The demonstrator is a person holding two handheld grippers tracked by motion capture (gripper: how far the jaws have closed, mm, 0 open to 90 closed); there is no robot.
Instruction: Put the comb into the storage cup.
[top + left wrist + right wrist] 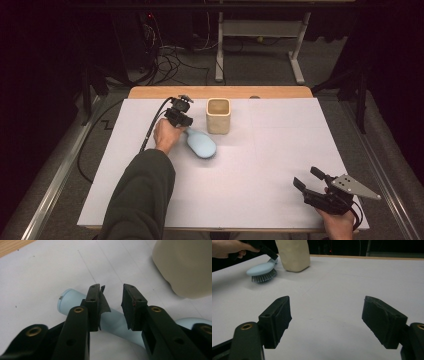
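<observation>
The tabletop (280, 165) is lying under a white sheet, with a strip of bare wood showing along its far edge. On it, toward the far left, a cream square cup (218, 115) is standing upright with its mouth open to the top; in the left gripper view it is looming at the upper right (186, 267), and in the right gripper view it is sitting at the far end (293, 255).

Just beside the cup, on its near left, a light blue brush (201, 143) is lying on the sheet with its bristles facing down, its head pointing toward the middle of the tabletop and its handle running back toward the person's left hand (166, 135). In the right gripper view the brush (262, 270) is showing dark bristles under its blue back.

The left tongs (182, 123) are straddling the brush handle (113, 321): one jaw is standing on each side of it, a gap is showing between the pads, and they are not yet pressing on it, so they are released.

The right tongs (306, 179) are hovering near the front right corner, well apart from the brush, with jaws spread wide (325, 322) and nothing between them.
</observation>
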